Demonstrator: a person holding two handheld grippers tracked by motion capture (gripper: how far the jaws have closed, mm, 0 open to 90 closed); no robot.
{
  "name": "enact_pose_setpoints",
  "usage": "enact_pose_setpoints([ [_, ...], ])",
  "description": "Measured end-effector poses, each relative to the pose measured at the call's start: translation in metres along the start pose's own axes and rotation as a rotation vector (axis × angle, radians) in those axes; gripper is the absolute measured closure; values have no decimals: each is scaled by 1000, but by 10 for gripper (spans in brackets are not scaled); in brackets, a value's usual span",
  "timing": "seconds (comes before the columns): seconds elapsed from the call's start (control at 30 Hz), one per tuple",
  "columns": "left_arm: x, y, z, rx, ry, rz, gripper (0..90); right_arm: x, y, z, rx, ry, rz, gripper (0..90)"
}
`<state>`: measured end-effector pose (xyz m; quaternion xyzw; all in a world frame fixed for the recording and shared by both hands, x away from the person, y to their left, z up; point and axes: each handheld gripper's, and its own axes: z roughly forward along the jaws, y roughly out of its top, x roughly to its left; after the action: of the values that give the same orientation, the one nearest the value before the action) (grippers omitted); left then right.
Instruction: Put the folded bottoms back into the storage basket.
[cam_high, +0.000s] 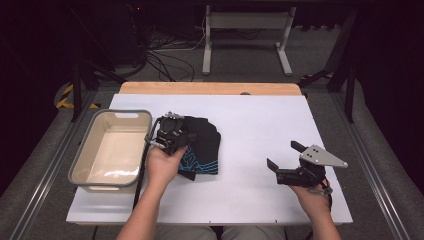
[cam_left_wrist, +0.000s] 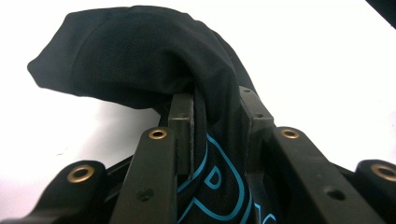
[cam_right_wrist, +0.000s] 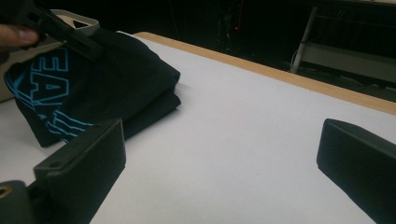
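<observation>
A folded black garment with blue lettering (cam_high: 202, 145) lies on the white table (cam_high: 250, 125), left of centre. My left gripper (cam_high: 170, 131) is over its left edge and shut on the cloth. In the left gripper view the black garment (cam_left_wrist: 154, 56) bunches up between the two jaws, its blue print just behind them. My right gripper (cam_high: 284, 158) hovers at the right of the table, open and holding nothing. In the right gripper view the garment (cam_right_wrist: 88, 88) lies far left, with the right gripper (cam_right_wrist: 224, 158) over bare table.
A beige bin with a grey rim (cam_high: 110, 150) stands at the table's left edge, next to the garment. A wooden strip (cam_high: 210, 88) runs along the far edge. Beyond it are a white stand (cam_high: 245, 30) and cables on the floor.
</observation>
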<state>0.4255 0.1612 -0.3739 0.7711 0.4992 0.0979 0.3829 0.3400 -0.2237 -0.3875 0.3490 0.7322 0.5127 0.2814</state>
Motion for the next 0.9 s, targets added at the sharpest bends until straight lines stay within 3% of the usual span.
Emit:
enact_pose_setpoints([
  [0.33,11,-4,-45,-33,32,28,720,1,0,0,4,-2,3,21],
  [0.47,15,-7,-69,-55,72,63,720,1,0,0,5,-2,0,21],
  [0.6,20,-9,-84,-70,85,65,720,1,-1,1,4,-1,-4,21],
  [0.77,36,-15,-112,-99,134,54,720,2,-1,2,11,-1,0,20],
  [0.9,45,-19,-124,-115,147,37,720,2,-2,3,13,-1,-4,21],
])
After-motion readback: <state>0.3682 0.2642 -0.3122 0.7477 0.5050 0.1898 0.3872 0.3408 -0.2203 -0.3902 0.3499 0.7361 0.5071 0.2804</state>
